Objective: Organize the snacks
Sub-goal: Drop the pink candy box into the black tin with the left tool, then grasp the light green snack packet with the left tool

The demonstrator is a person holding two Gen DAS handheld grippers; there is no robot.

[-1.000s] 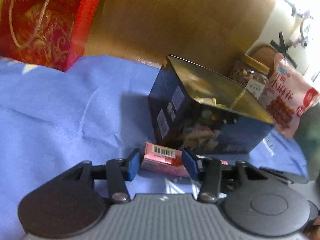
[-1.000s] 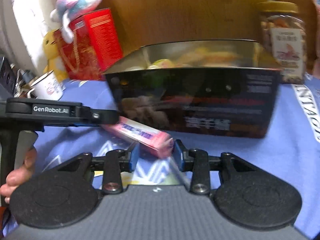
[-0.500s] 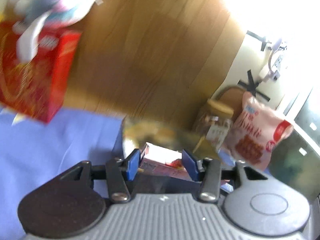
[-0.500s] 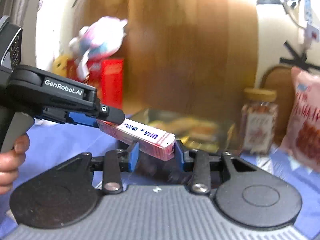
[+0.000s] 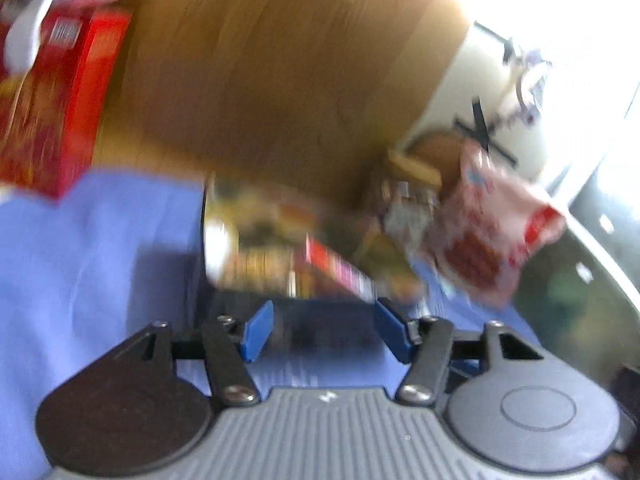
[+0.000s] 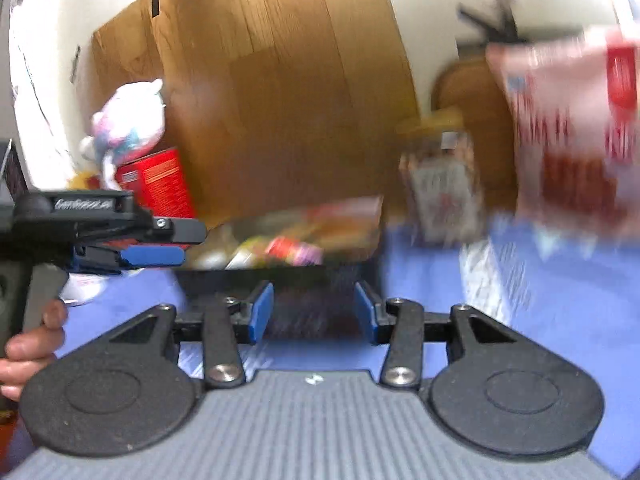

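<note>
The dark blue snack tin (image 5: 304,320) stands open on the blue cloth, right in front of both grippers, with several snacks inside. The pink snack box (image 5: 340,270) lies inside it, blurred; it also shows in the right wrist view (image 6: 294,250). My left gripper (image 5: 322,330) is open and empty just before the tin's near wall. My right gripper (image 6: 314,312) is open and empty at the tin's (image 6: 280,280) near wall. The left gripper also shows from the side in the right wrist view (image 6: 152,256), left of the tin. Both views are motion-blurred.
A red gift box (image 5: 52,112) with a plush toy stands at the back left. A glass jar with a yellow lid (image 6: 438,176) and a pink-white snack bag (image 6: 572,128) stand right of the tin. A wooden board (image 6: 280,80) leans behind.
Both grippers held the pink box over the tin half a second ago. Now both have opened and the box lies inside the tin. The grippers have shifted a little.
</note>
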